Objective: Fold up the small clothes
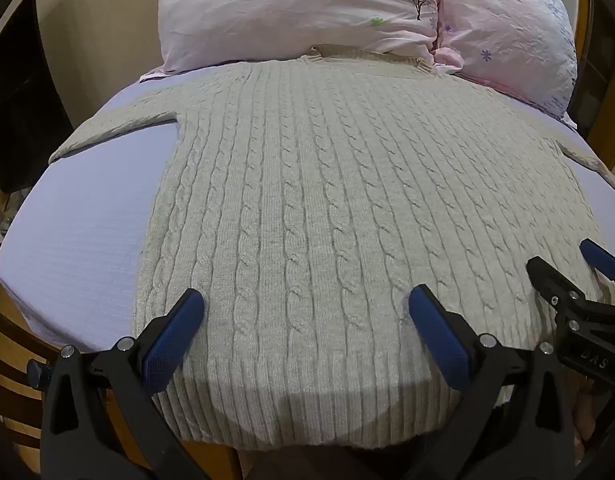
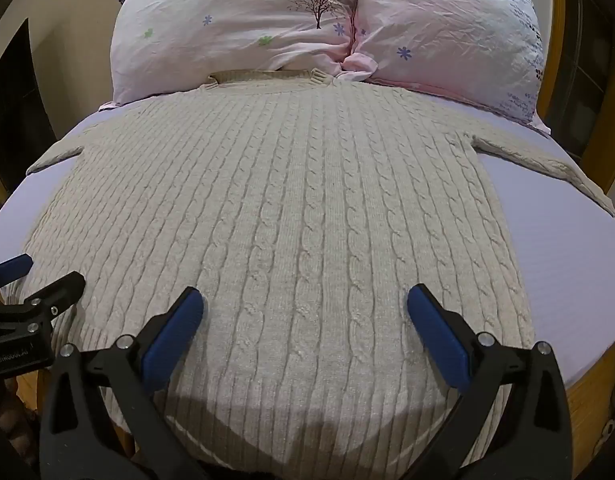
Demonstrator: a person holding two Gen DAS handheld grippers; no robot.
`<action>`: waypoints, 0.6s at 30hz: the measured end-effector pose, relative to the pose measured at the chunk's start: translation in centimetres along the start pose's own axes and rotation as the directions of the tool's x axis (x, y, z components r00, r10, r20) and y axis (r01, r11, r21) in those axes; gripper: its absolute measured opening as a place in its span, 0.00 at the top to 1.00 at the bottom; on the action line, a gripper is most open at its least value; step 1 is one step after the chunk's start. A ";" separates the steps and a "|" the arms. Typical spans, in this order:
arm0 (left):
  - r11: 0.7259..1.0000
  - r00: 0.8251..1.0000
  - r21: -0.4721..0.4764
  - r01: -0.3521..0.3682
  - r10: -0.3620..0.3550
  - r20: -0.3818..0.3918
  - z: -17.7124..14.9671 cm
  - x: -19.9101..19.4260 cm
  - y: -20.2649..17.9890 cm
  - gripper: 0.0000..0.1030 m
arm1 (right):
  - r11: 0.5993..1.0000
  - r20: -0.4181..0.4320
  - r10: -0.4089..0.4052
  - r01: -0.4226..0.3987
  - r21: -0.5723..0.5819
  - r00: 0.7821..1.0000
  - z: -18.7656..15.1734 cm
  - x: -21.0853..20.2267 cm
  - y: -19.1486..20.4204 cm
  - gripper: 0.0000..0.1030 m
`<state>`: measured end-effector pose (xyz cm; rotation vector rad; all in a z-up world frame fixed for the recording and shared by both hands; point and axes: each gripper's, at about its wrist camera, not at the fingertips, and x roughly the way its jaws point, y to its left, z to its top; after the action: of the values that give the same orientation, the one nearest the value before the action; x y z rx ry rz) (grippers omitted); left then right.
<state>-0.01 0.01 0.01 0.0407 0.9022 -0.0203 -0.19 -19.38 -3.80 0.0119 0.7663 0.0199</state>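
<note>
A cream cable-knit sweater [image 1: 327, 200] lies flat on a lavender bed sheet [image 1: 75, 240], collar toward the pillows, hem toward me, sleeves spread to both sides. It also shows in the right wrist view [image 2: 307, 220]. My left gripper [image 1: 305, 304] is open and empty, hovering over the hem's left part. My right gripper [image 2: 305, 304] is open and empty over the hem's right part. The right gripper shows at the right edge of the left wrist view [image 1: 567, 268]. The left gripper shows at the left edge of the right wrist view [image 2: 39, 276].
Two pink flowered pillows [image 2: 235, 28] [image 2: 451, 28] stand at the head of the bed, touching the sweater's collar [image 2: 267, 76]. A wooden bed frame [image 2: 587, 400] runs along the edges. Bare sheet [image 2: 567, 240] lies on both sides of the sweater.
</note>
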 end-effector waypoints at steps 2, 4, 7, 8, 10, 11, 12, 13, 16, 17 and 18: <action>1.000 1.000 0.001 -0.001 0.001 -0.001 0.0 0.0 0.0 0.01 | 1.000 0.001 0.000 0.000 0.002 1.000 0.0 0.0 0.0 0.02; 1.000 1.000 0.001 -0.001 0.001 -0.001 0.0 0.0 0.0 0.01 | 1.000 0.001 0.000 0.000 0.002 1.000 0.0 0.0 0.0 0.02; 1.000 1.000 0.001 -0.001 0.001 0.000 0.0 0.0 0.0 0.01 | 1.000 0.001 0.000 0.000 0.002 1.000 0.1 0.0 0.0 0.02; 1.000 1.000 0.001 -0.001 0.001 0.000 0.0 0.0 0.0 0.01 | 1.000 0.001 0.000 0.000 0.002 1.000 0.1 0.0 0.0 0.02; 1.000 1.000 0.001 -0.001 0.001 0.001 0.0 0.0 0.0 0.01 | 1.000 0.001 0.000 0.000 0.001 1.000 0.1 -0.1 0.0 0.02; 1.000 1.000 0.001 -0.001 0.001 0.001 0.0 0.0 0.0 0.01 | 1.000 0.001 0.000 0.000 0.001 1.000 0.2 -0.1 0.0 0.02; 1.000 1.000 0.001 -0.001 0.001 0.001 0.0 0.0 0.0 0.01 | 1.000 0.001 0.000 0.000 0.001 1.000 0.2 -0.1 0.0 0.02; 1.000 1.000 0.001 -0.001 0.001 0.001 0.0 0.0 0.0 0.01 | 1.000 0.002 0.000 0.000 0.001 1.000 0.0 0.0 0.0 0.02; 1.000 1.000 0.001 -0.001 0.001 0.001 0.0 0.0 0.0 0.01 | 1.000 0.002 0.000 0.000 0.001 1.000 0.1 0.0 0.0 0.02; 1.000 1.000 0.001 -0.001 0.001 0.001 0.0 0.0 0.0 0.01 | 1.000 0.002 0.000 0.000 0.001 1.000 0.1 -0.1 0.0 0.02; 1.000 1.000 0.001 -0.001 0.001 0.002 0.0 0.0 0.0 0.01 | 1.000 0.002 0.000 0.000 0.001 1.000 0.1 -0.1 0.0 0.02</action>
<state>-0.01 0.00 0.01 0.0424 0.9006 -0.0198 -0.19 -19.40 -3.72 0.0128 0.7641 0.0196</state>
